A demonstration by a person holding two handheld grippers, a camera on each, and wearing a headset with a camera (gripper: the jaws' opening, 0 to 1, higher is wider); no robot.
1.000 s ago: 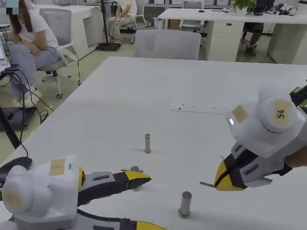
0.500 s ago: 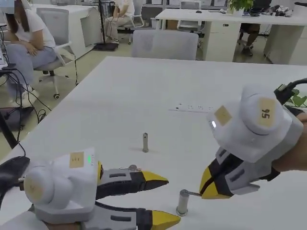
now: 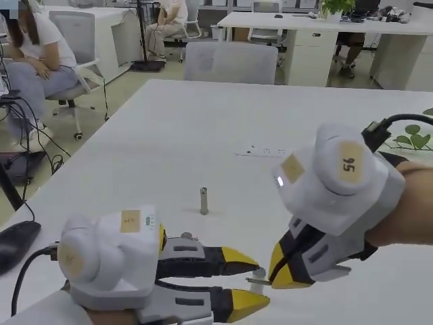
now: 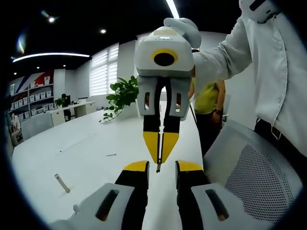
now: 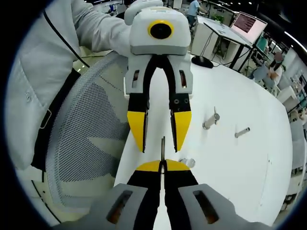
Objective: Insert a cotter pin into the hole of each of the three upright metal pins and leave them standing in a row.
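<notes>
White tabletop in an open office, with desks, chairs and a seated person at the back. Three metal pins stand on it. The near pin (image 5: pixel 188 163) stands close to the table's front edge. Beyond it and to the left is the middle pin (image 5: pixel 210 120), with a thin cross-piece (image 5: pixel 214 113) at its top end. The far pin (image 3: pixel 203 201) stands well beyond the near pin, bare and upright. A power strip (image 3: pixel 264 150) lies much farther back again.

The right gripper (image 3: pixel 276 277) comes in from the right of the near pin with its jaws pressed together, pinching a cotter pin (image 3: pixel 257 279). The cotter pin sticks out level from the yellow tips, and its free end is right at the near pin's top. I cannot tell whether it has entered the hole.

The left gripper (image 3: pixel 260 281) reaches in from the left of the near pin with its jaws spread and nothing between them. The tips are just beside the near pin, one on either side of it in the head view. I cannot tell whether they touch it.
</notes>
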